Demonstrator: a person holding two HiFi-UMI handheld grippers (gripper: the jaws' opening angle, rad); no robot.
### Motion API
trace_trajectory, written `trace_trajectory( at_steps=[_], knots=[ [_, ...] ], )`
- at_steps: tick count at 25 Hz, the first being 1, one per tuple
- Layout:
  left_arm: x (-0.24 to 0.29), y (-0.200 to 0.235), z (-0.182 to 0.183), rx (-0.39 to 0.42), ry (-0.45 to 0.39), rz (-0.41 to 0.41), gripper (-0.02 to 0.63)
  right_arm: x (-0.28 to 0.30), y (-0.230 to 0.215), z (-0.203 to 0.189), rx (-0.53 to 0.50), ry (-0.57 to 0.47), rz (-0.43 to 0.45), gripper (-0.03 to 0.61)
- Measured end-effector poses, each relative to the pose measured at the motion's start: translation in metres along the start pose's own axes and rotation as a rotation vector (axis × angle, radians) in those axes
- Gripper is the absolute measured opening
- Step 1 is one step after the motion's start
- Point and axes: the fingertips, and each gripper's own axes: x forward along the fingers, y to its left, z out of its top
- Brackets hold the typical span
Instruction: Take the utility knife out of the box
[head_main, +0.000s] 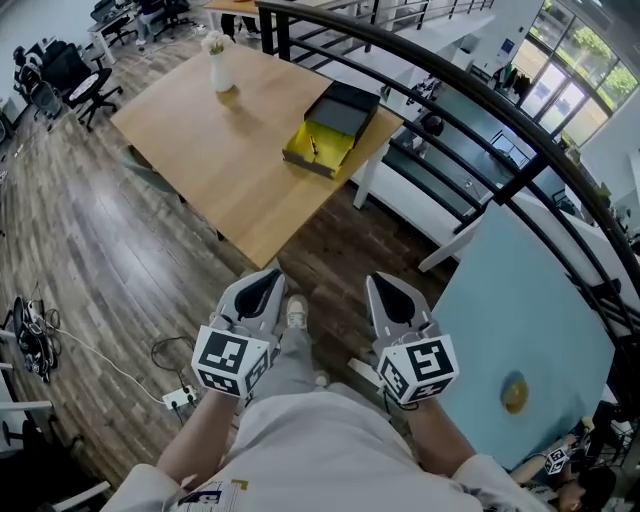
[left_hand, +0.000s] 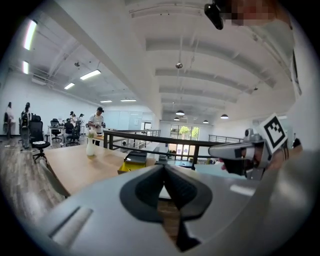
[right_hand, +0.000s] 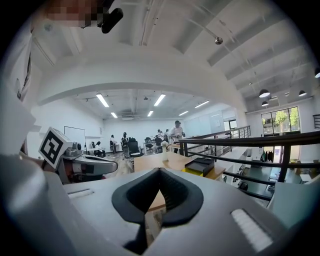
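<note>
Box, black outside and yellow-lined, lies open near the right edge of a wooden table, well ahead of a person holding the left gripper and the right gripper side by side at waist level. Only the head view looks into the box. There a thin item on the yellow lining, too small to make out in detail, appears to be the utility knife. That view alone also shows the plank floor, a shoe between the two tools, a power strip with its cable, and a pale blue panel at right. The gripper views look out level instead. They take in ceiling lights and people at the far end of the office, and each catches the other tool at its edge. A white vase stands at the table's far end, and a dark railing runs past the box. In its own view each claw has its tips pressed together with nothing between them, touching neither table nor box.
</note>
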Motion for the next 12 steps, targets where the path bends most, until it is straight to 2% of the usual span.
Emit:
trace_trajectory(
  at_steps=[6,12],
  knots=[
    [0.059,0.030,0.011,0.041,0.012,-0.028,0.002,0.051,-0.032,0.006,0.005,0.025,-0.026,0.002],
    [0.119,0.060,0.024,-0.003,0.037,-0.086,0.002,0.109,-0.062,0.022,-0.041,0.043,-0.058,0.002]
  ],
)
